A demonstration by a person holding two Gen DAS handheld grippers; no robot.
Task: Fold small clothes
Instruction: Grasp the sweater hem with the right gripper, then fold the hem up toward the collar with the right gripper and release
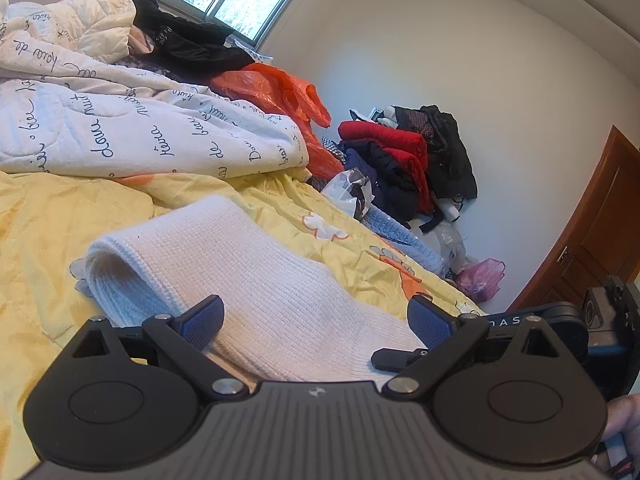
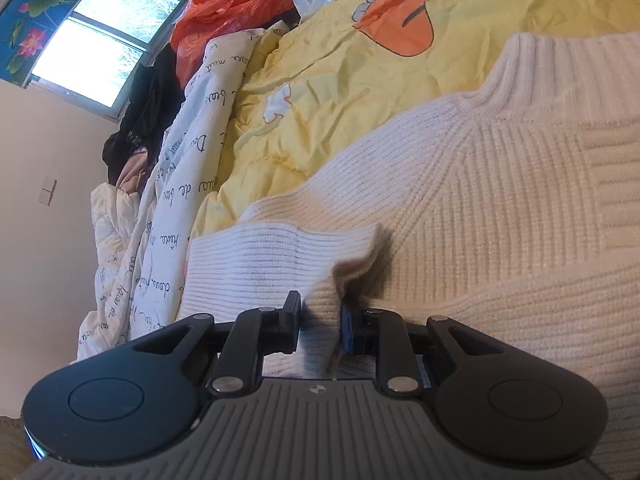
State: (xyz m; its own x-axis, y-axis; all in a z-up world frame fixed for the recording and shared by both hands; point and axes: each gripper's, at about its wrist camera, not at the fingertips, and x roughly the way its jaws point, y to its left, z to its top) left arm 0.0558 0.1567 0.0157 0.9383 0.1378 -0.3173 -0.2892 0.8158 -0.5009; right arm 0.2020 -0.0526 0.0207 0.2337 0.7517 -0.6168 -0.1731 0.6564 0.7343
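A white knit sweater (image 2: 500,200) lies spread on the yellow cartoon-print bedsheet (image 2: 340,60), collar toward the upper right in the right wrist view. My right gripper (image 2: 320,322) is shut on a raised fold of its ribbed sleeve cuff (image 2: 280,256), and the fabric fills the narrow gap between the pads. In the left wrist view my left gripper (image 1: 316,318) hangs open just above a folded-over sleeve of the sweater (image 1: 248,264). Its blue pads (image 1: 200,316) stand wide apart with nothing pinched between them.
A white quilt with script lettering (image 1: 120,120) is bunched along the bed's far side, with dark clothes (image 1: 188,40) and an orange plastic bag (image 1: 280,92) beyond it. A pile of red and dark garments (image 1: 408,152) leans on the wall. A wooden door (image 1: 592,220) stands at right.
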